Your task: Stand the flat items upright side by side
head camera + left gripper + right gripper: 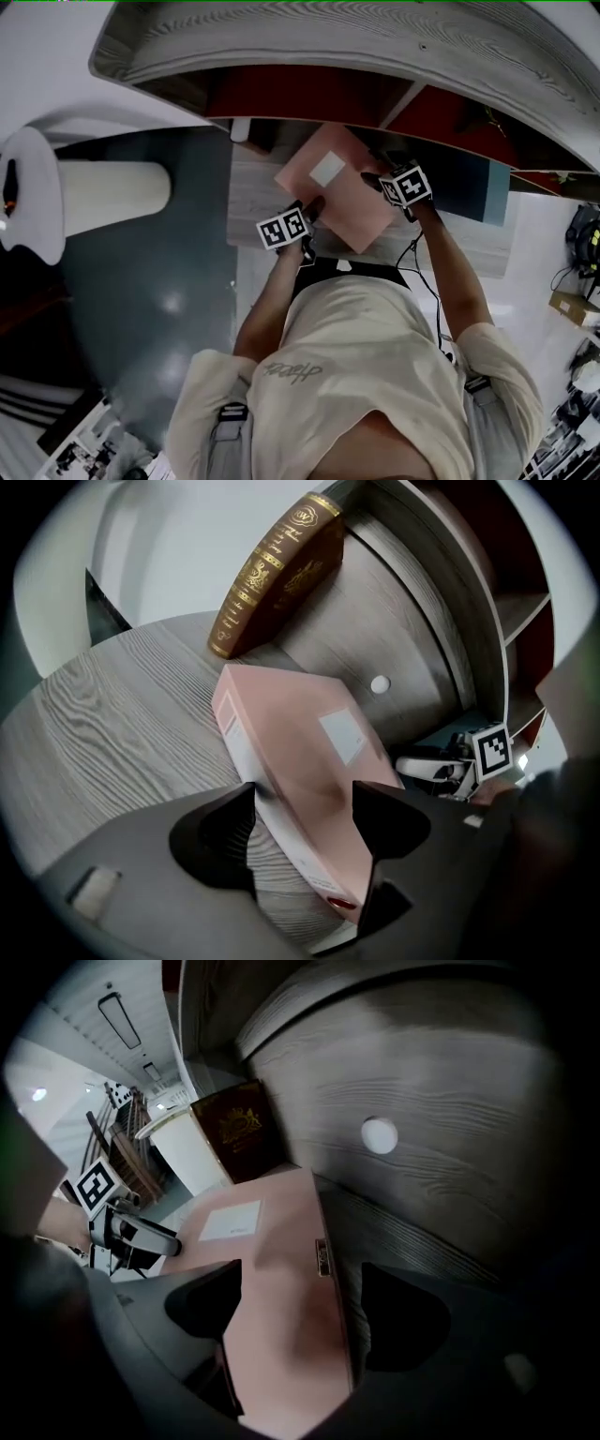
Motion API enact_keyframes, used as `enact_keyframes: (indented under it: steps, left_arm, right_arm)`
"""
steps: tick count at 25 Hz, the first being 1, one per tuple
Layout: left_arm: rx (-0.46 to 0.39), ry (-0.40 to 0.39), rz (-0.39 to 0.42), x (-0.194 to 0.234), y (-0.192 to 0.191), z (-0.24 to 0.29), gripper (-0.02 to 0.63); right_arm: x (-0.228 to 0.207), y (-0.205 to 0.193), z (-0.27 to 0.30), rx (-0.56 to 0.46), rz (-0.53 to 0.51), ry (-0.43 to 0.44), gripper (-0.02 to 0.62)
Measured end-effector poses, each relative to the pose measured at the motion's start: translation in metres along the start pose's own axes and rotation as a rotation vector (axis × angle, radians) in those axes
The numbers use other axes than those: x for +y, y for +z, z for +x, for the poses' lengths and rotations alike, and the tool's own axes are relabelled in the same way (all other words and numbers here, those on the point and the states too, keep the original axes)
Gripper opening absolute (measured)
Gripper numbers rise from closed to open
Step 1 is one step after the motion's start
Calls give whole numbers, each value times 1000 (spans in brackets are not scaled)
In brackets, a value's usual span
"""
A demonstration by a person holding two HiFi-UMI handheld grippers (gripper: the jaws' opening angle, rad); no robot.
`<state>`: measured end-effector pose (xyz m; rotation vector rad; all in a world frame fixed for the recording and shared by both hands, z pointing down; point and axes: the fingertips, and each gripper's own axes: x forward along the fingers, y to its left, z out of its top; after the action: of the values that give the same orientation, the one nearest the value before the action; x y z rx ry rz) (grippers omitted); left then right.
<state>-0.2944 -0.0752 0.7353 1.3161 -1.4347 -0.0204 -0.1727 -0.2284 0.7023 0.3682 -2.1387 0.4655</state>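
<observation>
My left gripper (305, 827) and right gripper (300, 1307) straddle opposite ends of the pink box (337, 192) lying on the shelf (122, 724) — jaws apart, not squeezing — likely to tip it up beside the brown book (277, 574).

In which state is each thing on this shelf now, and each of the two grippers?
pink box: broad face up, not yet upright, between the jaws of both grippers.
brown book: on its edge, leaning against the shelf wall.
left gripper: open, one jaw on each side of the pink box.
right gripper: open wide, the pink box between its jaws.
</observation>
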Motion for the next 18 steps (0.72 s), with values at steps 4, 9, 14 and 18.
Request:
enact_keyframes:
  steps: [4,9,14,18]
  left_arm:
    - [-2,13,-32,2,0,6,360]
    - [0,-1,-100,4,-4,10,371]
    - [4,-28,-150,6,-3,14,385]
    - [8,-34,-167,7,-4,16,388]
  right_arm:
    - [-6,5,22,55,-5,65,403]
    - [0,0,38,115,121,247,390]
    - [6,1,39,139,201,332,392]
    - [7,0,43,142,202,328,407]
